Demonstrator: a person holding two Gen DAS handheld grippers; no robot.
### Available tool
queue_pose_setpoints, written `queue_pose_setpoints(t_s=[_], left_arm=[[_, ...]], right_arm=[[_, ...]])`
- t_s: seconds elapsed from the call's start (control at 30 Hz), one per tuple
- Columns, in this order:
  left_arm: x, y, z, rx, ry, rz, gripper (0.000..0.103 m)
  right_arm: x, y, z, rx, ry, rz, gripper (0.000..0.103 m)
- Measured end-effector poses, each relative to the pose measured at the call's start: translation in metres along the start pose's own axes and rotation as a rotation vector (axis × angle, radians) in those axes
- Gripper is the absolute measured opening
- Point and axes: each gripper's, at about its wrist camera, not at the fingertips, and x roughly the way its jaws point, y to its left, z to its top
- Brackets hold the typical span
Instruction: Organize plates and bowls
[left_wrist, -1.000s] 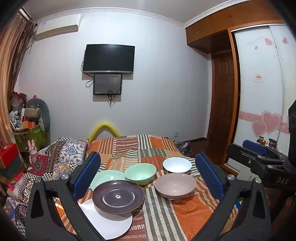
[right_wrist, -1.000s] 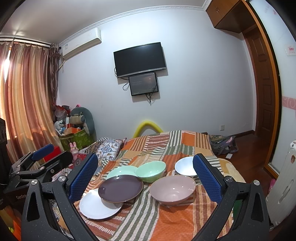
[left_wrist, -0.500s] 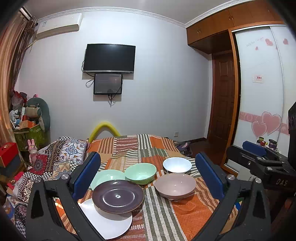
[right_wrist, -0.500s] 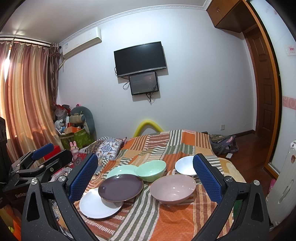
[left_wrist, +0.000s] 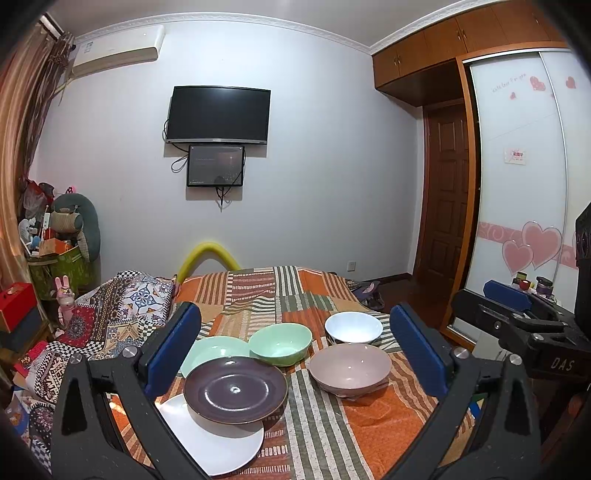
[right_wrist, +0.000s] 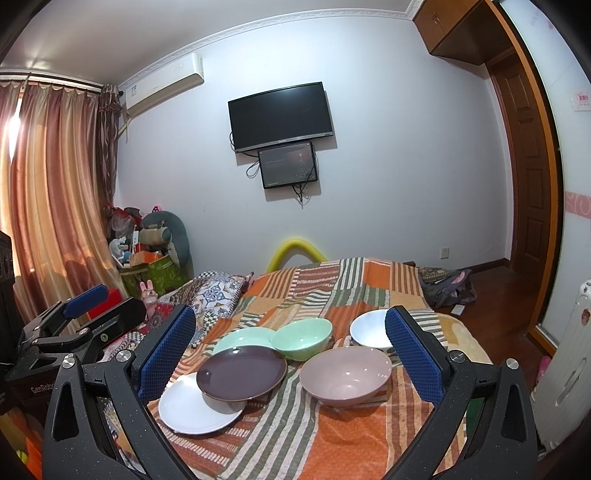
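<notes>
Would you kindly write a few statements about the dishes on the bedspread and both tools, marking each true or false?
1. The purple plate overlaps the white plate. True.
2. The left tool grips the pink bowl. False: it is open, holding nothing.
3. The green bowl sits beside the green plate. True.
4. The white bowl is nested inside the pink bowl. False: it sits apart, behind it.
5. The right tool is open. True.

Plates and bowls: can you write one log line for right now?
left tool: open, empty | right tool: open, empty | purple plate: overlapping white plate | bowls: unstacked
</notes>
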Motion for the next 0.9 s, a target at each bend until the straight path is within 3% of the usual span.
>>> queue_pose_setpoints(t_s=[0.67,0.9], left_arm=[[0.009,0.002,-0.004,-0.006,0.019,0.001,0.103],[0.025,0.020,-0.013,-0.036,0.091,-0.031,0.103]], right_arm=[[0.002,0.005,-0.005,-0.003,0.006,-0.001,0.102],[0.017,0.005,-0.014,0.006,0.049,0.003,0.102]])
